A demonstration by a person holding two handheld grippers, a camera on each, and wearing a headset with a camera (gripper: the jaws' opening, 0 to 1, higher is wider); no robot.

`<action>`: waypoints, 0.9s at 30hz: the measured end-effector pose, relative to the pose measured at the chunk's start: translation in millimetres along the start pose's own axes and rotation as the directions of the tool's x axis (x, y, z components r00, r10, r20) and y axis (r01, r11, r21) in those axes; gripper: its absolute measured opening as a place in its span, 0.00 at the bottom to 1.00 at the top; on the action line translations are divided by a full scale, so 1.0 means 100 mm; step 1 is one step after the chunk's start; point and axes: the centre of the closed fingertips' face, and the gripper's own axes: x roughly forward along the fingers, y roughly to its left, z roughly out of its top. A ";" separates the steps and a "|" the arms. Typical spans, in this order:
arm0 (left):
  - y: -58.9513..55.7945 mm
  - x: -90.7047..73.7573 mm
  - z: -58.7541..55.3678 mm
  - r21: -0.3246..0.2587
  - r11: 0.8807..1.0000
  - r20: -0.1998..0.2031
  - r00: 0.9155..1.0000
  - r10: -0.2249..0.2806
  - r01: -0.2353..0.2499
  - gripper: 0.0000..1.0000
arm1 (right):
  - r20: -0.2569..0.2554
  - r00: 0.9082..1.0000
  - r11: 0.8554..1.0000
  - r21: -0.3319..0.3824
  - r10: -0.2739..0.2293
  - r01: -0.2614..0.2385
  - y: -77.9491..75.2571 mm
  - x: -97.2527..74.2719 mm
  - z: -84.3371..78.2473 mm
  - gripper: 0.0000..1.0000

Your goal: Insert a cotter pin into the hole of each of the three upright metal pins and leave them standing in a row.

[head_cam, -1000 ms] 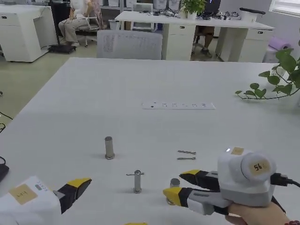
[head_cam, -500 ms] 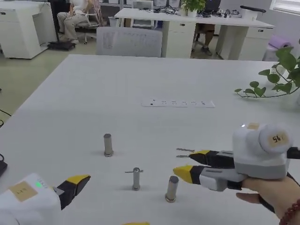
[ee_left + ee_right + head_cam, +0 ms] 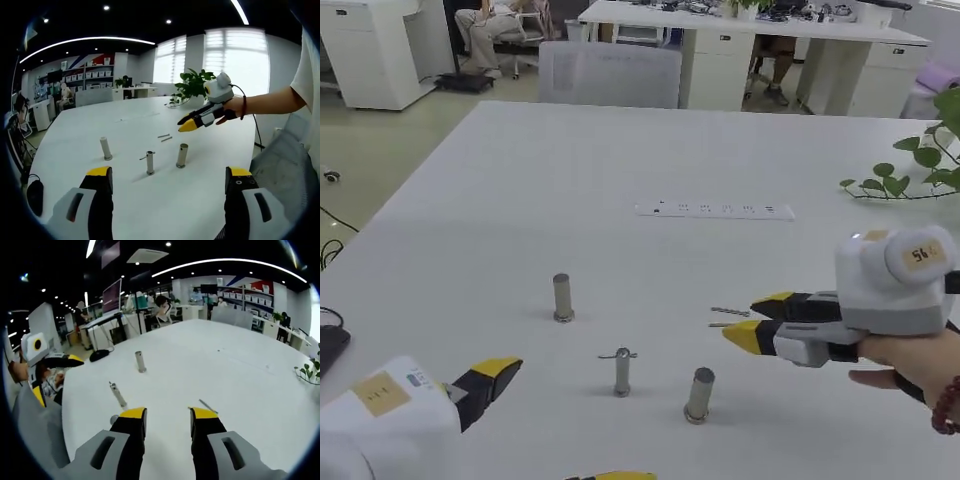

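Three upright metal pins stand on the white table [image 3: 620,200]: the left pin [image 3: 562,298], the middle pin [image 3: 622,371] with a cotter pin through its top, and the right pin [image 3: 699,394]. Two loose cotter pins [image 3: 728,317] lie just beyond the right pin. My right gripper [image 3: 753,318] hovers beside those loose cotter pins, open by a narrow gap with nothing between its yellow fingertips [image 3: 132,415]. My left gripper [image 3: 169,175] stays wide open near the table's front edge, short of the pins [image 3: 150,163]. One loose cotter pin [image 3: 207,405] lies by the right jaw.
A white power strip [image 3: 715,210] lies across the middle of the table. Plant leaves [image 3: 905,175] reach in at the right edge. A dark object [image 3: 328,348] sits at the left edge. A chair [image 3: 610,75], desks and a seated person are behind the table.
My right gripper has drawn back from the right pin, rising and moving right toward the loose cotter pins. The left gripper has held still. The head camera has shifted.
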 end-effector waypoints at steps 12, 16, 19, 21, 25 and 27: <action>0.00 0.05 -0.04 0.008 1.000 -0.017 1.000 -0.003 0.003 0.95 | -0.106 0.994 0.997 -0.076 0.000 -0.008 -0.26 0.24 -0.14 0.29; 0.01 0.07 -0.04 0.011 1.000 -0.017 1.000 0.001 0.000 0.95 | -0.138 0.990 0.993 -0.117 -0.022 0.006 -0.37 0.30 -0.22 0.26; 0.02 0.07 -0.04 0.012 1.000 -0.015 1.000 0.006 -0.005 0.95 | -0.160 0.987 0.992 -0.124 -0.016 -0.004 -0.41 0.33 -0.27 0.24; 0.03 0.07 -0.05 0.008 1.000 -0.015 1.000 0.009 -0.008 0.95 | -0.181 0.983 0.990 -0.141 -0.019 -0.007 -0.45 0.36 -0.31 0.23; 0.04 0.08 -0.05 0.010 1.000 -0.021 1.000 0.010 -0.010 0.95 | -0.213 0.977 0.988 -0.155 -0.020 -0.014 -0.51 0.39 -0.34 0.21; 0.04 0.09 -0.05 0.009 1.000 -0.019 1.000 0.011 -0.010 0.94 | -0.237 0.971 0.985 -0.171 -0.018 -0.023 -0.54 0.40 -0.35 0.20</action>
